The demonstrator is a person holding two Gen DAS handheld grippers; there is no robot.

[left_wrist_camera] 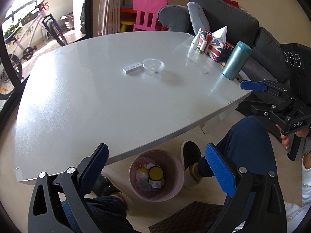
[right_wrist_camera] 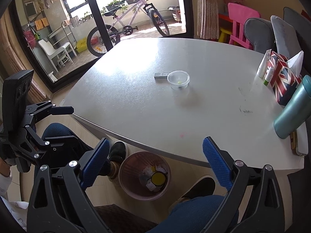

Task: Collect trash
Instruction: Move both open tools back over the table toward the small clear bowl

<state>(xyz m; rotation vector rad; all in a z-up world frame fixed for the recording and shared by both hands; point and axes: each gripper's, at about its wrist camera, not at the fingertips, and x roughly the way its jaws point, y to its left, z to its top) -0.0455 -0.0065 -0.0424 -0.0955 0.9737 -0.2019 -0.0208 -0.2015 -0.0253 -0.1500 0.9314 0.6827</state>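
A pink trash bin (left_wrist_camera: 156, 174) stands on the floor under the near table edge, holding paper scraps and a yellow lid; it also shows in the right wrist view (right_wrist_camera: 144, 175). On the grey table (left_wrist_camera: 97, 101) sit a clear plastic cup (left_wrist_camera: 153, 66) and a small white box (left_wrist_camera: 132, 68), also in the right wrist view: cup (right_wrist_camera: 178, 80), box (right_wrist_camera: 161, 76). My left gripper (left_wrist_camera: 155, 169) is open and empty above the bin. My right gripper (right_wrist_camera: 153, 163) is open and empty, also over the bin; the left wrist view shows it at the right (left_wrist_camera: 252, 85).
A Union Jack tissue box (left_wrist_camera: 213, 44), small white bottles (left_wrist_camera: 196, 42) and a teal thermos (left_wrist_camera: 236, 60) stand at the table's right side. A dark sofa (left_wrist_camera: 233, 19) lies behind. The person's legs and slippers (left_wrist_camera: 191, 163) flank the bin. A bicycle (right_wrist_camera: 128, 21) stands beyond the glass door.
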